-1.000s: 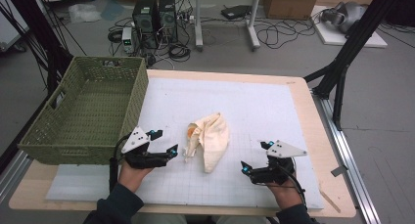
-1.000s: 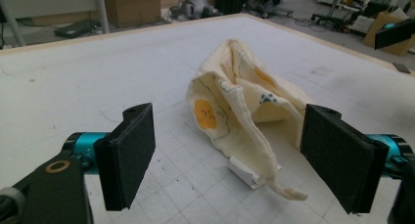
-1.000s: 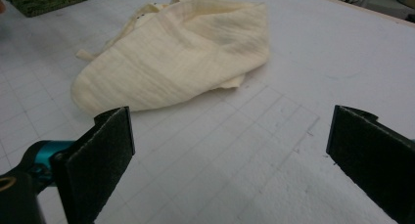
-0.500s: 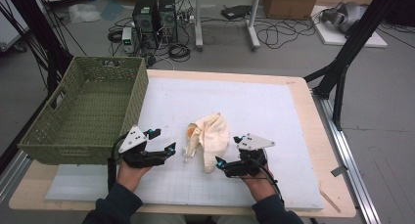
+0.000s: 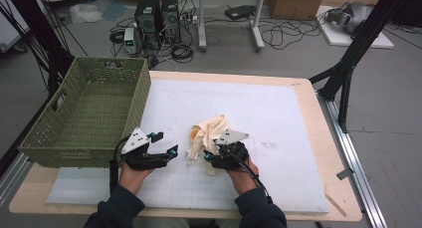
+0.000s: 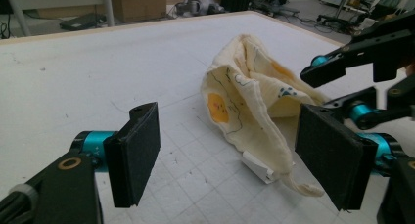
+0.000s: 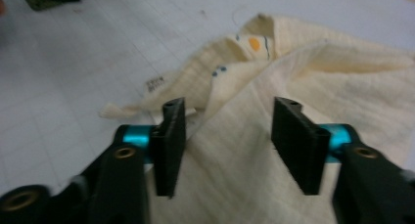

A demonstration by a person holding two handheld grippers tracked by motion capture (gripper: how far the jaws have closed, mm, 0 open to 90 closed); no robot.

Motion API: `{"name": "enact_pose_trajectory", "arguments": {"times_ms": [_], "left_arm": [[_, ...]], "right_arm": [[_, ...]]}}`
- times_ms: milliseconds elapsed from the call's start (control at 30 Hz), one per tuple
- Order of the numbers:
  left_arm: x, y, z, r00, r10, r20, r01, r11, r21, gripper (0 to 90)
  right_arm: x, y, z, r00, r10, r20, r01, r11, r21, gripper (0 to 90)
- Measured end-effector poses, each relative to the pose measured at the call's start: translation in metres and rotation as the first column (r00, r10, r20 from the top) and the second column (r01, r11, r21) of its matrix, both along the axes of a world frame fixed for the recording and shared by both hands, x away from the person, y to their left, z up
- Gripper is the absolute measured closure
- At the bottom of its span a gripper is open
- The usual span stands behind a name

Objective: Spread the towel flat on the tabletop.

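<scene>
- cloth (image 5: 211, 133) crumpled mid-table on white mat (image 5: 278, 118), right of basket (image 5: 84, 113)
- right gripper (image 5: 211, 159) over cloth, jaws just closing, cloth between, not yet pinched
- left gripper (image 5: 166, 149) open, empty, beside cloth

Cream cloth (image 6: 254, 101) with orange and blue prints; green basket (image 5: 84, 113); white mat (image 5: 278, 118)

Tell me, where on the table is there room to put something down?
The mat is bare beyond the cloth toward the far edge, and right of it. It is crowded near the front, where the left gripper, cloth and right gripper meet beside the basket.
</scene>
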State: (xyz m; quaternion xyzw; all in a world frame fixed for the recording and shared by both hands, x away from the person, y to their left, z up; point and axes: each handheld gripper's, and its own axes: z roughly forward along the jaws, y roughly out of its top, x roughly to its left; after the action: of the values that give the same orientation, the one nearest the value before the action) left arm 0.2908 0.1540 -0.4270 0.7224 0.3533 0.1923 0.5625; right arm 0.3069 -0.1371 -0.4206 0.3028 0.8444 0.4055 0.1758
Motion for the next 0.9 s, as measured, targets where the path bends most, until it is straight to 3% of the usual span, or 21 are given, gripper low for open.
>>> {"name": "enact_pose_trajectory", "arguments": {"times_ms": [133, 233, 467, 567, 667, 833, 867, 900], "left_arm": [[0.000, -0.001, -0.001, 1.0000, -0.004, -0.007, 0.004, 1.0000, 0.001, 27.0], [0.001, -0.001, -0.002, 0.9999, -0.005, -0.013, 0.006, 1.0000, 0.006, 27.2], [0.002, -0.004, -0.004, 0.9997, -0.005, -0.023, 0.005, 0.9999, 0.016, 27.8], [0.002, -0.005, -0.005, 0.9996, -0.005, -0.027, 0.005, 0.9999, 0.014, 28.1], [0.002, -0.005, -0.004, 0.9996, -0.005, -0.027, 0.005, 0.9999, 0.011, 28.4], [0.002, -0.005, -0.004, 0.9995, -0.002, -0.031, 0.002, 0.9999, 0.013, 30.7], [0.002, -0.005, -0.004, 0.9995, -0.002, -0.030, 0.003, 0.9998, 0.017, 30.5], [0.002, -0.005, -0.004, 0.9996, -0.001, -0.027, 0.001, 0.9998, 0.021, 30.5]], "right_arm": [[0.001, -0.008, 0.002, 0.9997, -0.012, -0.019, 0.012, 0.9999, -0.007, 72.2], [-0.004, -0.019, 0.008, 0.9997, -0.026, -0.003, 0.026, 0.9997, -0.003, 79.6], [-0.011, -0.044, 0.016, 0.9985, -0.043, -0.032, 0.045, 0.9978, 0.049, 81.6], [-0.020, -0.057, 0.022, 0.9987, -0.047, -0.018, 0.048, 0.9969, 0.062, 81.7], [-0.028, -0.072, 0.024, 0.9970, -0.077, -0.002, 0.077, 0.9961, 0.043, 81.7], [-0.036, -0.105, 0.020, 0.9893, -0.145, -0.019, 0.145, 0.9888, 0.033, 81.3], [-0.039, -0.117, 0.018, 0.9857, -0.168, -0.017, 0.168, 0.9858, 0.005, 78.3], [-0.039, -0.117, 0.018, 0.9857, -0.168, -0.017, 0.168, 0.9858, 0.005, 78.3]]}}
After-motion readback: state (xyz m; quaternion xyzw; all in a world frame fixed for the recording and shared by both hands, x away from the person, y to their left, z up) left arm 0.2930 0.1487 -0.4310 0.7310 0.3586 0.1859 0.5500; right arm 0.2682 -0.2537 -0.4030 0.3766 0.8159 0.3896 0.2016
